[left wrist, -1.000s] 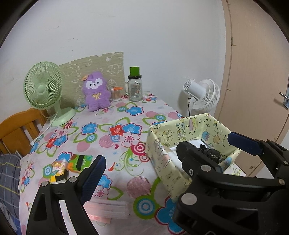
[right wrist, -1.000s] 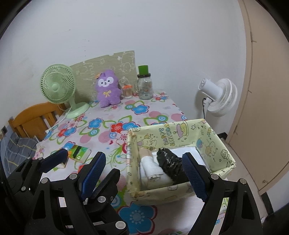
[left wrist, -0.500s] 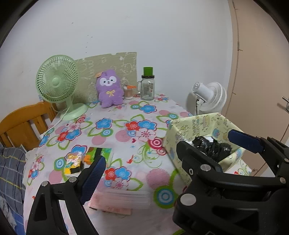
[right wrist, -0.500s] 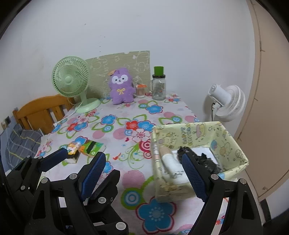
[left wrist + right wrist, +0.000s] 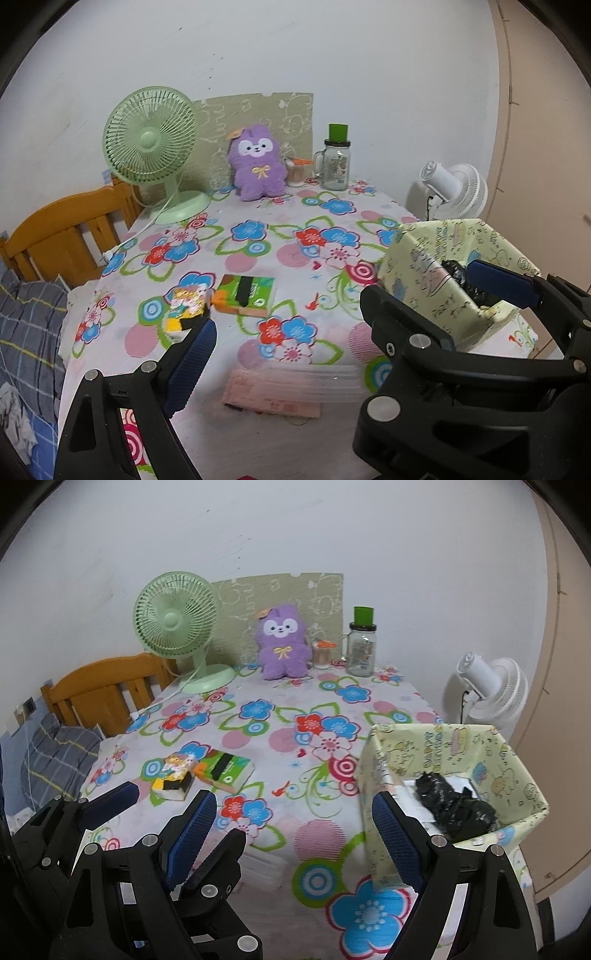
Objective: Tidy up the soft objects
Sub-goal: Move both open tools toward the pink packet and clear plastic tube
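A purple plush toy [image 5: 258, 166] [image 5: 282, 646] sits upright at the far edge of the flowered table [image 5: 332, 325]. At the right stands a pale yellow fabric box [image 5: 424, 273] [image 5: 443, 749] holding a crumpled black item [image 5: 454, 805]. A flat pink pack [image 5: 288, 384] lies near the front edge, just beyond both grippers. A green tissue pack [image 5: 245, 291] [image 5: 225, 768] and a small cartoon-printed pack [image 5: 186, 302] [image 5: 173, 771] lie left of centre. My left gripper [image 5: 291, 343] and right gripper [image 5: 293, 812] hover side by side above the front edge, both open and holding nothing.
A green desk fan [image 5: 151, 147] stands at the back left, a glass jar with a green lid [image 5: 336, 162] at the back right. A white fan [image 5: 491, 690] stands off the table's right side. A wooden frame [image 5: 70, 236] and plaid bedding [image 5: 29, 332] lie left.
Both grippers have swung left, away from the fabric box, which has slid toward the right of each view. More of the pink pack shows in front. Both jaws keep the same width.
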Demonstrator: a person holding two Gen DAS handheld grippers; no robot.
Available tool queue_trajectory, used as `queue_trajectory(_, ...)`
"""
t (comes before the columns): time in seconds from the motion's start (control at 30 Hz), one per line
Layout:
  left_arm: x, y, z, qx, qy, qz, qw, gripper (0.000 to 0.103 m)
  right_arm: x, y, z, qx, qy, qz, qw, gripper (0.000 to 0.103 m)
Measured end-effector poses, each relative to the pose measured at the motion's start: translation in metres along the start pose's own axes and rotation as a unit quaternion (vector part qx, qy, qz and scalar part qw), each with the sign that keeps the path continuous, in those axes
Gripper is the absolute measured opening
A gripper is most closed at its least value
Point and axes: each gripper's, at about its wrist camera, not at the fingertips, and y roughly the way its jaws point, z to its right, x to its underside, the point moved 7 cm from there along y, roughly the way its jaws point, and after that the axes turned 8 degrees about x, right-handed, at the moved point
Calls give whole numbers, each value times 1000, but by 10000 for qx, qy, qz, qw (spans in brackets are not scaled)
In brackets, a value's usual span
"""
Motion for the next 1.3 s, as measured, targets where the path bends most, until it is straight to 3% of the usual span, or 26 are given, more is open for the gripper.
queue_trajectory(0.6,37,19,-34,-188,-212,-414,9987,93,28,34,-37,-317,-278,-330,9986,88)
queue_trajectory(1.3,91,53,-50,-139,-433,-1046,9935,93,79,78,-59,-651,-689,-1067,9898,88)
